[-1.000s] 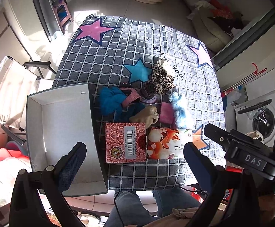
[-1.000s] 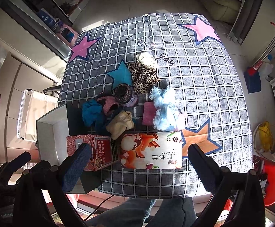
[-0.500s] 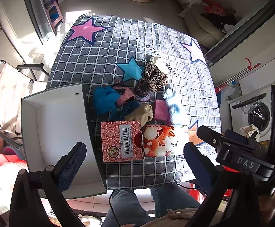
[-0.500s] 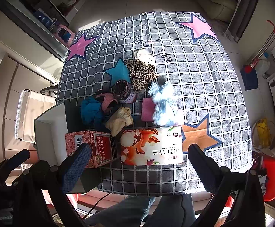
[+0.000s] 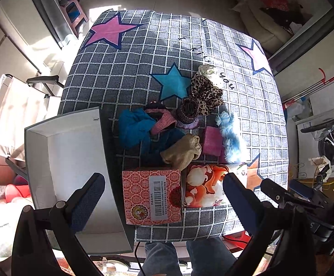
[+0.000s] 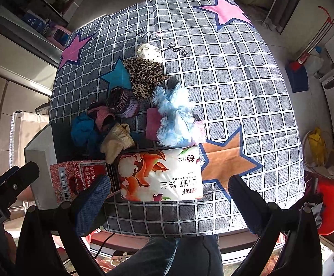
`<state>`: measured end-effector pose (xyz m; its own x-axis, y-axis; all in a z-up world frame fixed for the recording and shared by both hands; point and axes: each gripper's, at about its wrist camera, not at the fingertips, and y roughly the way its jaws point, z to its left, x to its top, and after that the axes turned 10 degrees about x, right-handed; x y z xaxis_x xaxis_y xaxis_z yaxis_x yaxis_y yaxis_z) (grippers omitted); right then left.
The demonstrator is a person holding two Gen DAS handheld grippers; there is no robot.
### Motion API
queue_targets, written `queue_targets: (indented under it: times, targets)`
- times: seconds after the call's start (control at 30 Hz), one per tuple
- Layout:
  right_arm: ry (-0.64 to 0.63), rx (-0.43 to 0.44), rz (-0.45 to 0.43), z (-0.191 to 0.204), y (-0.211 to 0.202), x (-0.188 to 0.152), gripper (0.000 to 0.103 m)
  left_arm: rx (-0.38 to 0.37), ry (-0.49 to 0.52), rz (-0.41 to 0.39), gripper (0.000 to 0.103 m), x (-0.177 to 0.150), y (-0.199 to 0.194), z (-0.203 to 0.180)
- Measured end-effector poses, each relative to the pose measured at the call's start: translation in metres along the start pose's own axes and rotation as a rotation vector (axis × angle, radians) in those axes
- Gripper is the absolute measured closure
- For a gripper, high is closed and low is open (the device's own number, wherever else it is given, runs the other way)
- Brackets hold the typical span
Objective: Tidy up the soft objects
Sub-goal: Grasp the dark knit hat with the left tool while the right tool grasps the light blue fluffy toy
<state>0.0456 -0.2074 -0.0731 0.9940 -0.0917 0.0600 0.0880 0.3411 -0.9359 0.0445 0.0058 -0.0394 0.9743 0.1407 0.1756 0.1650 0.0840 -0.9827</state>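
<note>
Both tools hover high over the table, holding nothing: the left gripper (image 5: pixel 162 197) and the right gripper (image 6: pixel 169 193) each have their fingers spread wide. The soft pile sits mid-cloth behind two cartons, near the white box (image 5: pixel 52 142): a blue garment (image 5: pixel 133 128), a tan sock (image 5: pixel 182 151), a leopard-print piece (image 5: pixel 206 94) and a fluffy blue item (image 6: pixel 176 115). All look light and limp, likely to drape, so pinch each at a bunched fold; the knitted thing (image 6: pixel 121 102) may be a small hat
</note>
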Motion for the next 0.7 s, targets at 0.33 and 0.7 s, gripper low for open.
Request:
queue_targets:
  times: [0.33, 0.7]
  targets:
    - [-0.038, 0.007, 0.116, -0.027, 0.044, 0.034, 0.000, 0.059, -0.022, 0.064, 0.000, 0.033, 0.036, -0.038]
    - [-0.054, 0.045, 0.214, -0.053, 0.098, 0.064, 0.000, 0.149, 0.018, 0.119, 0.000, 0.080, 0.101, -0.076]
